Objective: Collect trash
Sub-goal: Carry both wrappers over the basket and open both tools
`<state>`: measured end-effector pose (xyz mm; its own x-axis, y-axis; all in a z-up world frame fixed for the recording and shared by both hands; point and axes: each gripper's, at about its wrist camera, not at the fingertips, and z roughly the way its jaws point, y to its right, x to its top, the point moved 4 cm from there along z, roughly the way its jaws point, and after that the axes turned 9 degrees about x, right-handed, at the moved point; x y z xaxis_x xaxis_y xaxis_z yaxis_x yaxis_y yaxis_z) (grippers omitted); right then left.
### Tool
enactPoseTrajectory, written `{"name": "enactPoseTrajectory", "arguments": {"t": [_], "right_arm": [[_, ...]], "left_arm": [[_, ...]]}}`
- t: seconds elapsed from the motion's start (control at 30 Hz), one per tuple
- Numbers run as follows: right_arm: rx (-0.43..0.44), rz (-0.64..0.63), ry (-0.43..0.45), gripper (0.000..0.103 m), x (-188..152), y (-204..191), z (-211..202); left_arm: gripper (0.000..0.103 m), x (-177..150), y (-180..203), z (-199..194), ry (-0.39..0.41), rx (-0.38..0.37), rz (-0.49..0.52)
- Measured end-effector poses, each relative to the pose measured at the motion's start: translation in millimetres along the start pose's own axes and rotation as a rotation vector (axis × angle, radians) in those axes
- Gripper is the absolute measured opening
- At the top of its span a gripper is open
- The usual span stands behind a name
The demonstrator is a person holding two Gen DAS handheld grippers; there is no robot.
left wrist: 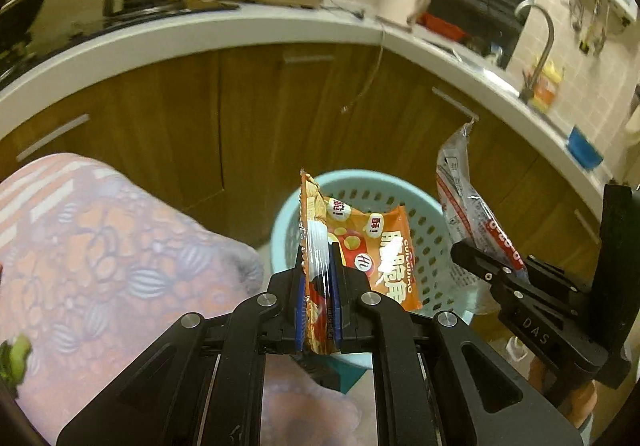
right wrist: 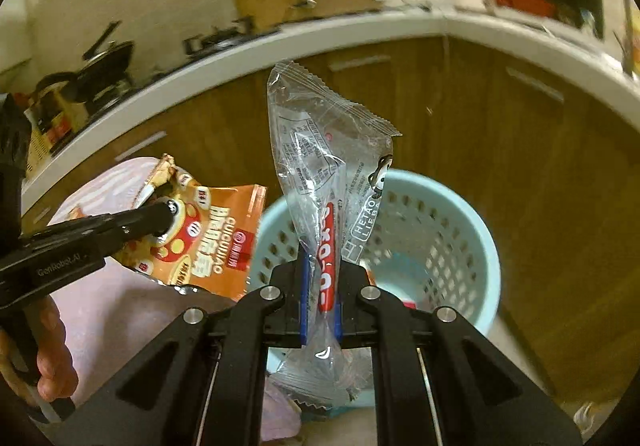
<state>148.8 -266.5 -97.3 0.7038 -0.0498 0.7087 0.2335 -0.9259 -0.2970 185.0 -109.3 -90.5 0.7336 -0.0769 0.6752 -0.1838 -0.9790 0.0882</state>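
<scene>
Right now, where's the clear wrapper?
Pinched in the right gripper, the clear wrapper stands upright over the blue basket, right of the orange snack bag.

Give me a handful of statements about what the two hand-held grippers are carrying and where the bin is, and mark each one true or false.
1. The left hand-held gripper is shut on an orange snack wrapper. True.
2. The right hand-held gripper is empty. False: it is shut on a clear plastic wrapper with a red stripe.
3. A light blue perforated basket stands on the floor in front of the wooden cabinets. True.
4. The basket is solid-walled and black. False: it is light blue with rows of holes.
5. Both wrappers are already lying in the basket. False: each is still pinched in a gripper.
</scene>
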Motion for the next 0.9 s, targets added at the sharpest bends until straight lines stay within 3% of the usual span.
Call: {"name": "enactPoseTrajectory", "arguments": {"t": [0.2,0.27,0.3,0.37,0.47,0.73,0.9], "right_arm": [[-0.008,0.052,-0.032,0.01,-10,24,10],[-0.007,0.062,-0.046,0.013,-12,29,14],[-0.002,0.068,-0.058,0.015,-14,31,16],[-0.001,0.085,-0.068,0.036,-16,35,20],[0.002,0.104,-0.061,0.048,-20,41,20],[0.026,0.106,-0.063,0.049,-22,33,19],[0.062,0.053,-0.042,0.049,-14,7,15]], "left_arm": [[0.013,-8,19,28,-0.031,0.001,0.054],[0.044,-12,20,37,-0.057,0.005,0.055],[0.048,-12,19,38,-0.054,0.012,0.054],[0.049,-14,19,39,-0.044,0.018,0.067],[0.049,-16,16,39,-0.053,0.015,0.061],[0.049,-16,0,17,-0.011,0.026,0.049],[0.049,-17,-11,-1,0.018,0.031,0.025]]}}
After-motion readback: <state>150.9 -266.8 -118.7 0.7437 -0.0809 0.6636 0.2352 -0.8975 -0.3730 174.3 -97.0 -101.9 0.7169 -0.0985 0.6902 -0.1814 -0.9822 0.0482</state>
